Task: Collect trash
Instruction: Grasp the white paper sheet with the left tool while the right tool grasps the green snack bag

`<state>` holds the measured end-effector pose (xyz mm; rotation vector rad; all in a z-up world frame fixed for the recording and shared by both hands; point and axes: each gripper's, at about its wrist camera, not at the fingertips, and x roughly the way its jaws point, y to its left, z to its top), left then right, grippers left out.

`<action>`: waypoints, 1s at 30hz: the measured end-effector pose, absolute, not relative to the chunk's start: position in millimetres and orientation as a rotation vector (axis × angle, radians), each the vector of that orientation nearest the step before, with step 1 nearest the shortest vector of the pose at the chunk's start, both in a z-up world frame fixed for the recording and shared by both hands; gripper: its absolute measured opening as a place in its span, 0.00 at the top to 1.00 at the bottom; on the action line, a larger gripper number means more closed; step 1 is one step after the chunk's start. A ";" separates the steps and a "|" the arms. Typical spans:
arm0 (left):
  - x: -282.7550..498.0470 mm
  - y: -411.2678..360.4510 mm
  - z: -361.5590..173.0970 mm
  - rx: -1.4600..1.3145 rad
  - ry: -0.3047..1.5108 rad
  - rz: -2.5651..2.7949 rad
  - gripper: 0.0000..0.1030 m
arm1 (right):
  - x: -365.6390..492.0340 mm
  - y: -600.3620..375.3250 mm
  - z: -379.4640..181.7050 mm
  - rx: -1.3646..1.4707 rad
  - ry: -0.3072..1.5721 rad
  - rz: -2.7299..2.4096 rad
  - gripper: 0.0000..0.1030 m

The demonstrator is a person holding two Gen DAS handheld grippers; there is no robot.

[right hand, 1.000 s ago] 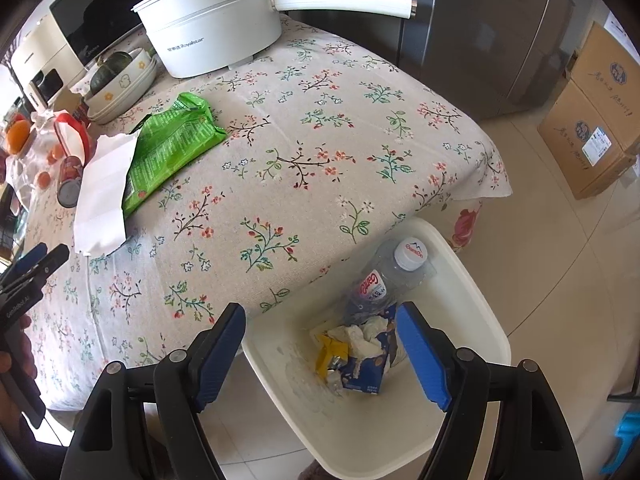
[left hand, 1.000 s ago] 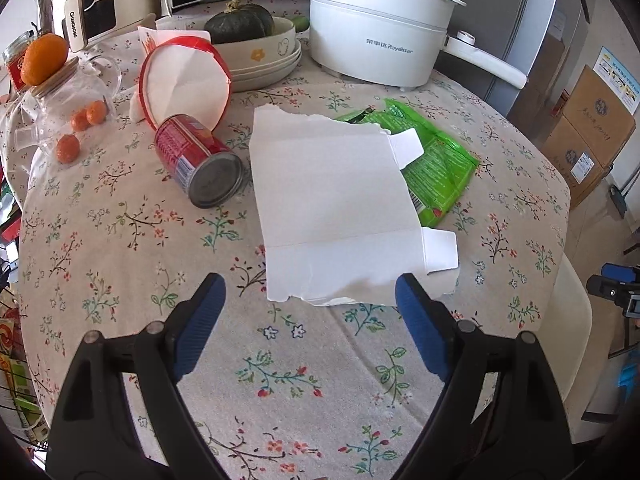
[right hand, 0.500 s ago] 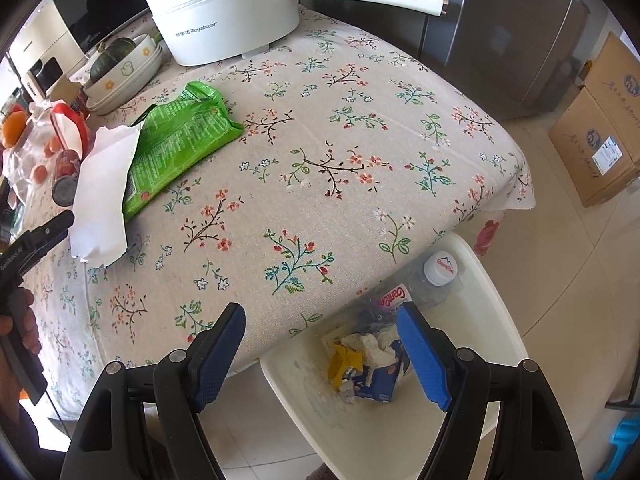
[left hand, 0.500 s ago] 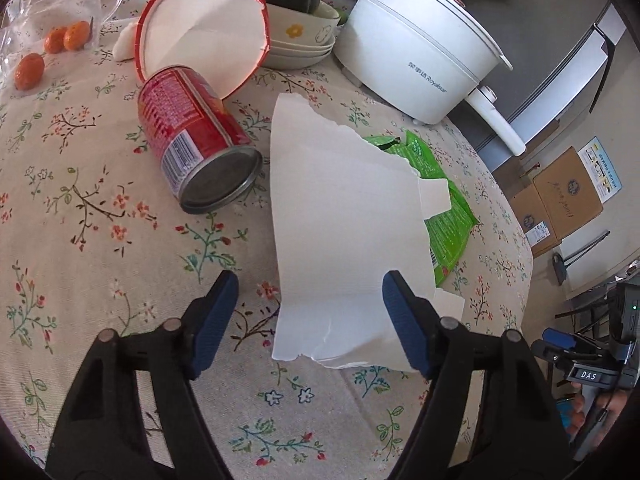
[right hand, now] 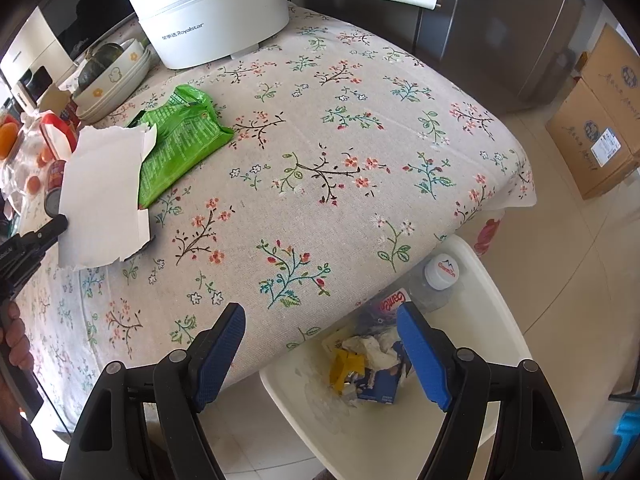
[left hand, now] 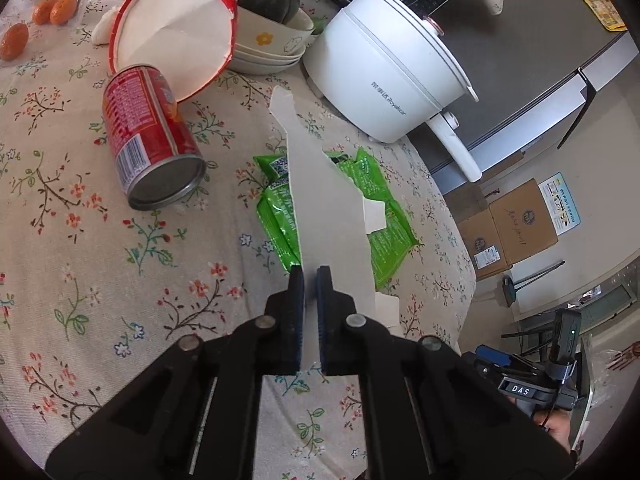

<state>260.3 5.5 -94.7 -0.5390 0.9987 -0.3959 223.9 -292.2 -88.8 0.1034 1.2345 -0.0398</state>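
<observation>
The torn cardboard sheet [left hand: 328, 204], flat a second ago, is now clamped and lifted by the left gripper [left hand: 310, 280]. The right gripper [right hand: 320, 348] is held apart over the bin [right hand: 496, 308]; binning is judged next

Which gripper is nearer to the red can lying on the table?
Left. The left gripper is beside the red can, shut on the torn white cardboard. The right gripper hangs open past the table edge, above the white bin.

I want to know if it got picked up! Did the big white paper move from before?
Yes. The white paper lay flat beside the green packet; now its near edge is lifted off the tablecloth, pinched in the left gripper.
</observation>
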 end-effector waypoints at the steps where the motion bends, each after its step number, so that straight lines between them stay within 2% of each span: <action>1: 257.4 4.6 -87.0 -0.526 0.988 -0.396 0.96 | 224.4 -291.3 -87.7 0.106 1.231 -0.039 0.23; 12: 209.8 20.1 -9.1 -0.337 0.842 -0.312 0.99 | 249.1 -265.7 -75.9 0.136 1.176 0.007 0.23; 22: 169.6 64.8 22.0 -0.251 0.735 -0.195 0.99 | 286.6 -175.0 -78.3 0.050 1.121 0.162 0.23; 30: 156.7 112.6 23.0 -0.246 0.718 -0.101 0.99 | 318.7 -97.6 -92.5 -0.072 1.106 0.254 0.23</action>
